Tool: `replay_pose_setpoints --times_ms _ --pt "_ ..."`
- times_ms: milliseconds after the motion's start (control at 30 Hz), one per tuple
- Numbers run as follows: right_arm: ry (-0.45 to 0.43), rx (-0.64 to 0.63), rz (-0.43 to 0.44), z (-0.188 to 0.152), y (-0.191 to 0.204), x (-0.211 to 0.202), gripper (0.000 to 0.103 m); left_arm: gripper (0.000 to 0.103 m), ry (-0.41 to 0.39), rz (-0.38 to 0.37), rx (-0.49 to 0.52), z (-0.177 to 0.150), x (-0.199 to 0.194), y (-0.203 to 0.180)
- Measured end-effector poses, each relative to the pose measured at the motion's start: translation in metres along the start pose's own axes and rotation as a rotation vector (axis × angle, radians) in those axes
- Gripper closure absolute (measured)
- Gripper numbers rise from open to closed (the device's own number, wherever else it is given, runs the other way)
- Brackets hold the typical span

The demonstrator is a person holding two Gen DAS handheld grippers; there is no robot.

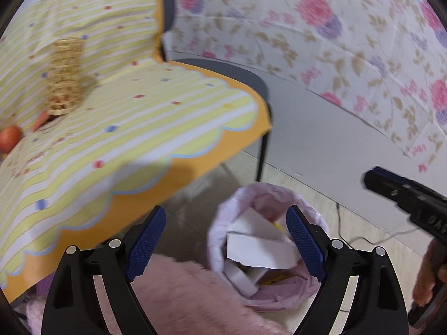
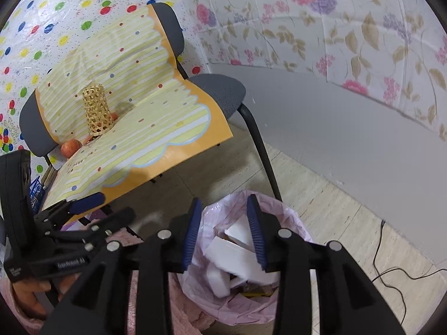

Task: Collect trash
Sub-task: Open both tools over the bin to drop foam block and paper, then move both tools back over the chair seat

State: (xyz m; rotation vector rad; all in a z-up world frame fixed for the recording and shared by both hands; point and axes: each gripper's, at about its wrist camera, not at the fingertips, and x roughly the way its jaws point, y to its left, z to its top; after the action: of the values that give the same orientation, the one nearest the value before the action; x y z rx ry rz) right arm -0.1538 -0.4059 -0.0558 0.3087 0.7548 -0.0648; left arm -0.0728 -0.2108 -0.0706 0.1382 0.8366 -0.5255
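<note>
Left hand-held gripper (image 1: 225,224): jaws spread wide, nothing between them, hanging over the bin (image 1: 220,223). The left wrist view is blurred.

Right hand-held gripper (image 2: 224,222): jaws set narrower, also empty, right above the bin mouth. In this view the left hand-held gripper appears at the near left, a hand (image 2: 33,296) gripping it from below.

Bin: stands on the floor (image 2: 321,203), lined with a pale pink bag (image 2: 293,223). Inside lie white foam pieces (image 2: 237,254), stacked loosely and tilted, with some yellow scraps beneath. A pink fluffy rug (image 1: 178,298) lies at the near left, touching the bin's side.

Just beyond the bin: a dark chair leg (image 2: 262,150). A grey chair (image 2: 220,92) holds a striped yellow cloth (image 2: 156,128) that overhangs toward the bin. On the cloth, farther left: a woven basket (image 2: 97,109), upright, with an orange fruit (image 2: 69,148) near its base.

Far right: a black cable (image 2: 391,273) runs along the floor by the grey wall.

Judgement: trash is in the bin; both hand-held grippers look free for the next pick.

Risks: the foam sits high, so more dropped on top could slide out. A careless swing could knock the light bin over. Brushing the overhanging cloth could drag basket and fruit off the chair.
</note>
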Motion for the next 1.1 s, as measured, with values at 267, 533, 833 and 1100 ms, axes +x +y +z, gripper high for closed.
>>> replay_pose_setpoints --times_ms 267,533,833,1100 --pt "-0.053 -0.015 0.044 0.015 0.024 -0.027 0.067 0.016 -0.05 0.073 -0.065 -0.004 -0.037 0.038" --pt "-0.061 -0.117 0.109 0.027 0.071 -0.03 0.06 0.016 -0.117 0.156 -0.119 -0.002 -0.076 0.073" --pt "-0.038 -0.23 0.164 0.047 0.124 -0.002 0.041 0.016 -0.16 0.304 -0.216 -0.005 -0.107 0.133" --pt "-0.033 -0.305 0.224 0.073 0.17 0.027 0.041 0.016 -0.162 0.42 -0.294 -0.003 -0.125 0.18"
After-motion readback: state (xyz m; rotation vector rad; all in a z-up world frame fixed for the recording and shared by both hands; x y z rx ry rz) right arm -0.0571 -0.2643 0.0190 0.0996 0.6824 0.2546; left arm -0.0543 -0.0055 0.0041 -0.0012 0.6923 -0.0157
